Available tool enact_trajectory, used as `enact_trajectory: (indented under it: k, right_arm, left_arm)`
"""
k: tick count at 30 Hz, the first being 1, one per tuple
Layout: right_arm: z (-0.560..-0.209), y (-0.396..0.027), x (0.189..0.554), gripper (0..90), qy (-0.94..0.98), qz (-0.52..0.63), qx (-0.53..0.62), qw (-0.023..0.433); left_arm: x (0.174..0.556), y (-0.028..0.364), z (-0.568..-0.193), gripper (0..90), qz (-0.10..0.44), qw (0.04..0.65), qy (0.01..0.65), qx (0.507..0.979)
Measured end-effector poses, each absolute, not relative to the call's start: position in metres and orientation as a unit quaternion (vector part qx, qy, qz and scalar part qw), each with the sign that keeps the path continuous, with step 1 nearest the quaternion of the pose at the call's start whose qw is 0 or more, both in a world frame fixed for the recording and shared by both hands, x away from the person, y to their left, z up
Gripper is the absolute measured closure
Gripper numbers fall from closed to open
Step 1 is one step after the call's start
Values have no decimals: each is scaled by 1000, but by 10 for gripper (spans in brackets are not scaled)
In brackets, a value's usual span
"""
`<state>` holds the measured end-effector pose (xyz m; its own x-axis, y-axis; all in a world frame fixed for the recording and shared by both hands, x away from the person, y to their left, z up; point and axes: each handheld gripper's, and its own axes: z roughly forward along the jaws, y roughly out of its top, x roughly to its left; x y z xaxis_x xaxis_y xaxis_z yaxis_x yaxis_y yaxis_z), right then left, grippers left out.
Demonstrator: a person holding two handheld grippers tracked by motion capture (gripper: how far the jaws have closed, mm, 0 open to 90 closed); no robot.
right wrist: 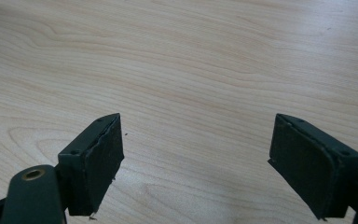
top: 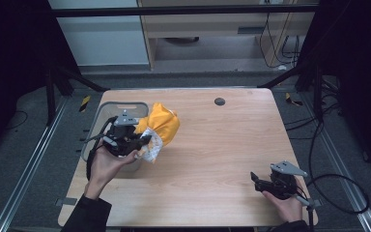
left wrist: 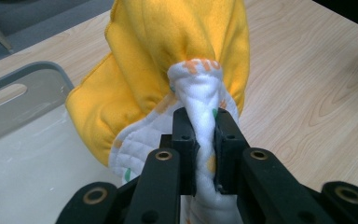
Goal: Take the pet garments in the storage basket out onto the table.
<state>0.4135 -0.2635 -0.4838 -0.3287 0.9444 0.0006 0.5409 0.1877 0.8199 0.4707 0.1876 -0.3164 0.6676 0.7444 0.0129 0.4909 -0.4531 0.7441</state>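
Grey bin (top: 107, 109) sits at the desk's (top: 212, 145) left edge; left gripper (top: 142, 142) fingers clenched on a yellow-and-white cloth (top: 162, 126) hanging beside it. Looks like mid-carry, next is probably dropping it inside. Right gripper (top: 255, 181) rests, fingers released.

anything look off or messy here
Nothing spilled or damaged. The one untidy thing is the yellow and white cloth: it is bunched, pinched by the left gripper beside the grey bin, not inside it. The right gripper rests open over bare table.
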Motion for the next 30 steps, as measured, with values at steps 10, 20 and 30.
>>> enact_trajectory:
  k: [10,20,30]
  right_arm:
    - [-484,-264,413,171,723,376,514,270]
    - [-484,-265,414,170,722,376,515,269]
    - [-484,-265,413,168,722,375,516,267]
  left_arm:
    - [470,171,-324,816,163,360,351,849]
    - [471,153,-336,816,150,359,339,856]
    - [473,137,-352,815,137,352,332,864]
